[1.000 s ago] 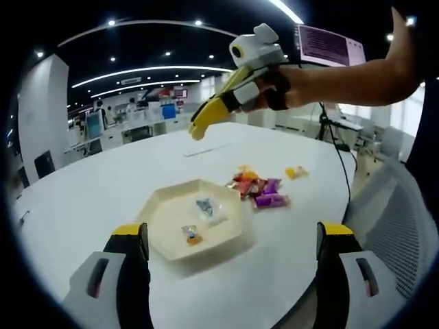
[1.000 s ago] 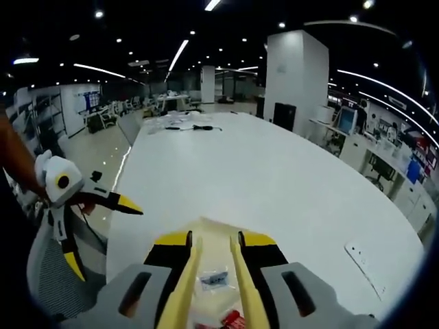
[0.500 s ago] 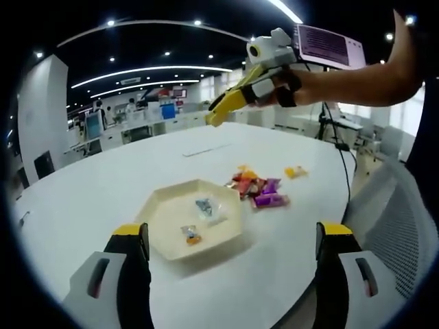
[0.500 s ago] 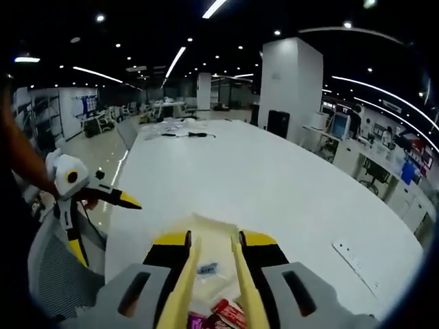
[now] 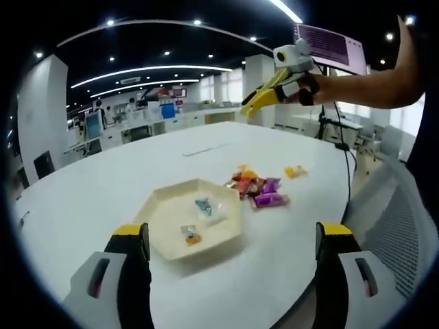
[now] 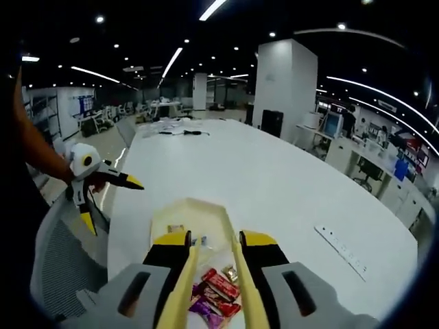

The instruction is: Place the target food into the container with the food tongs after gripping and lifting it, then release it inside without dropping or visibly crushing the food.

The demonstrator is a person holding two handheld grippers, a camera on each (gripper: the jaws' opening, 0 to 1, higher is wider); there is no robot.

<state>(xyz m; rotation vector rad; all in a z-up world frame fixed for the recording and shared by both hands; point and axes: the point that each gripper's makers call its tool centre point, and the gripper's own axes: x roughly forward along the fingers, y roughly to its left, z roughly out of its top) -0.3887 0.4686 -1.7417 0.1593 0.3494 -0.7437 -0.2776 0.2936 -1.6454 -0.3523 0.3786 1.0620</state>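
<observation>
Your right gripper (image 5: 274, 92) is up in the air with the yellow tongs (image 6: 209, 288), nothing gripped.

In the right gripper view the tongs' two yellow arms stand slightly apart with no food between them, above the pile of wrapped candies (image 6: 216, 293) on the white table (image 6: 288, 185). The cream hexagonal tray (image 5: 195, 218) sits just beside that pile and holds two wrapped pieces, one blue (image 5: 204, 205), one orange (image 5: 192, 236). One yellow candy (image 5: 295, 171) lies apart from the pile. Your left gripper (image 5: 233, 236) has its jaws spread wide near the tray, holding nothing.
</observation>
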